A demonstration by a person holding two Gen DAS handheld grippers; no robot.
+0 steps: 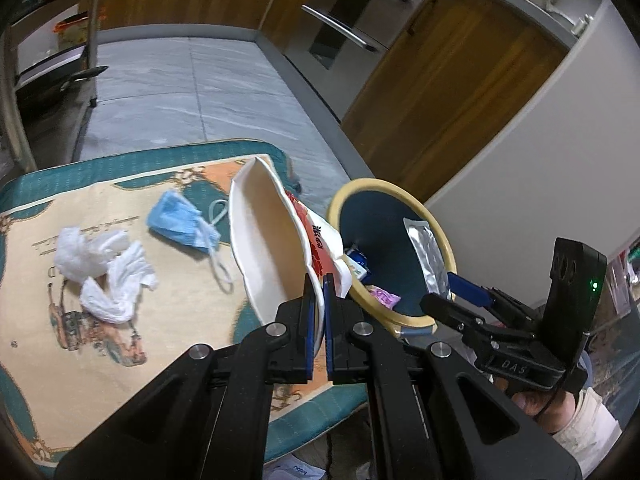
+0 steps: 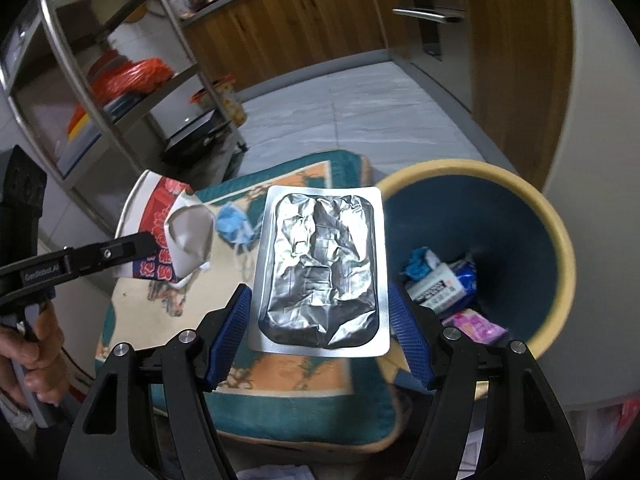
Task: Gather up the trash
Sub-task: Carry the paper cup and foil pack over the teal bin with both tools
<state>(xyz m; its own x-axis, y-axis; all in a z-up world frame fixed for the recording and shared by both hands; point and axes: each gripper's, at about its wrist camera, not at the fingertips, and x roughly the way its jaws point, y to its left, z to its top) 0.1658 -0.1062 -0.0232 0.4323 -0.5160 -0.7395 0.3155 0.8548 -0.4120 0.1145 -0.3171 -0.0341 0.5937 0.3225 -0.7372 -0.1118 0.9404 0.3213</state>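
Crumpled tissues (image 1: 102,270) and a blue mask (image 1: 180,222) lie left on the mat (image 1: 48,360); the left hand-held gripper (image 1: 318,292) is clamped on a paper bowl (image 1: 268,248), the right hand-held gripper (image 2: 320,312) grips a foil pack (image 2: 322,272) beside the bin (image 2: 556,240)

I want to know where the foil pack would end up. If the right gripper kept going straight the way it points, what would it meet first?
Probably the bin. The right gripper, shut on the foil pack, points down near the bin's rim, beside the cushion. Depth is unclear; it might meet the near rim rather than the opening.
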